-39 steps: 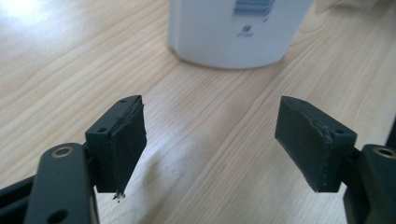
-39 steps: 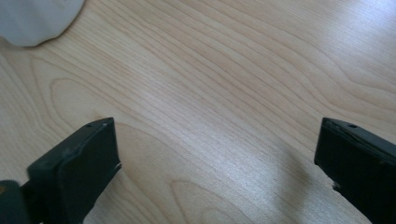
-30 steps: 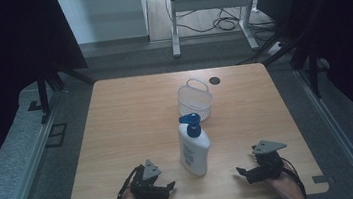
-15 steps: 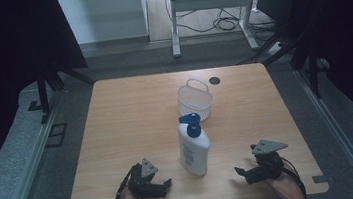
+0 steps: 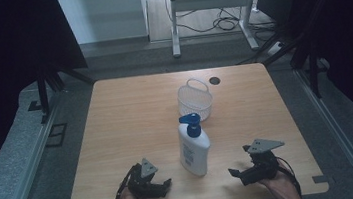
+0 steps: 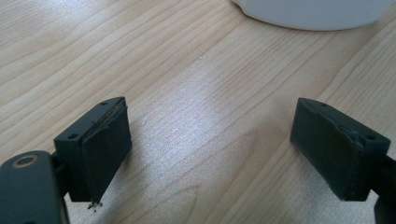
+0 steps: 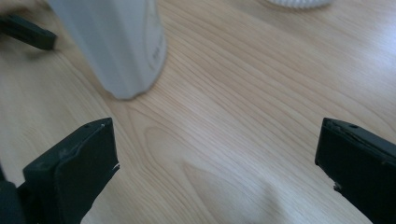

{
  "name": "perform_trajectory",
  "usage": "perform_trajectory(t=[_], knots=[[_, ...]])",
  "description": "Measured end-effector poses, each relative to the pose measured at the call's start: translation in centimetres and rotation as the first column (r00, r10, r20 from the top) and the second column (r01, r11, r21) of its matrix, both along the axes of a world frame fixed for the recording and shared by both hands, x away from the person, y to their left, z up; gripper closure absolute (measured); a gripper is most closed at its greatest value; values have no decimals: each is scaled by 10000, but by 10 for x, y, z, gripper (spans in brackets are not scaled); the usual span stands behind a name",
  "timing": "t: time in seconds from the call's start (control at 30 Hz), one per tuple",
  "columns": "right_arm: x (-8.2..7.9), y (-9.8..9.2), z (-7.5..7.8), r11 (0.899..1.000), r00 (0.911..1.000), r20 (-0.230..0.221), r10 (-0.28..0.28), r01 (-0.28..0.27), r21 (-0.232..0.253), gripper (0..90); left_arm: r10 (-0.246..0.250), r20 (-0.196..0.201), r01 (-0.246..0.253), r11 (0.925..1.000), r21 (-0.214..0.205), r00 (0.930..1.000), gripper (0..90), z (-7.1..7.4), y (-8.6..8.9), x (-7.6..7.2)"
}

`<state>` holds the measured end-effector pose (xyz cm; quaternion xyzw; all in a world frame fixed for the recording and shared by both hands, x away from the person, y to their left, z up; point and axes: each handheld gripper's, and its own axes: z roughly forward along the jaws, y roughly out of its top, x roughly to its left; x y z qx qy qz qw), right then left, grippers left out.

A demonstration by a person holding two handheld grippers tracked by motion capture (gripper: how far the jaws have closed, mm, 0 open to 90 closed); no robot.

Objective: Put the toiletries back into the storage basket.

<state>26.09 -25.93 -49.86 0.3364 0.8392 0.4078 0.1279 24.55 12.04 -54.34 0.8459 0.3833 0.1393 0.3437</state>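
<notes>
A white lotion bottle (image 5: 193, 148) with a blue pump stands upright near the table's front middle. Behind it sits a white mesh basket (image 5: 195, 100) with a handle. My left gripper (image 5: 166, 185) lies low at the front left, pointing at the bottle; its jaws (image 6: 212, 149) have just been opening and hold nothing. The bottle's base (image 6: 313, 7) shows at the top of the left gripper view. My right gripper (image 5: 236, 173) is at the front right, open (image 7: 217, 163) and empty, facing the bottle (image 7: 121, 46) from the other side. Both grippers stand apart from the bottle.
The light wooden table (image 5: 131, 114) has bare room on its left half and far right. A round black cable hole (image 5: 214, 80) sits near the back edge. Beyond the table are a white metal frame and cables on the floor.
The right gripper has lifted slightly off the table near the front edge. The left gripper, bottle and basket stay where they were.
</notes>
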Motion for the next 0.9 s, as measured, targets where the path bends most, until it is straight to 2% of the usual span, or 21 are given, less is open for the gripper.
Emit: perform_trajectory(t=[0.2, 0.5, 0.7, 0.9], knots=[[-1, 12, 5, 9997, 9997, 77, 219, -219, 82, 0, 14, 11, -14, 10000, 3, 10000, 118, 0, 0, 0], [-3, 35, 13, 9961, 9960, 281, 843, -850, 235, 0, 69, -3, -69, 10000, 16, 10000, 120, 0, 0, -1], [0, 45, 20, 9908, 9914, 134, 1305, -1309, 350, 0, 123, 1, -123, 9999, -35, 9999, 120, 0, -1, -1], [3, 57, 30, 9883, 9879, 371, 1506, -1513, 184, 0, 117, -6, -118, 9999, -36, 9999, 120, 0, -1, -1]])
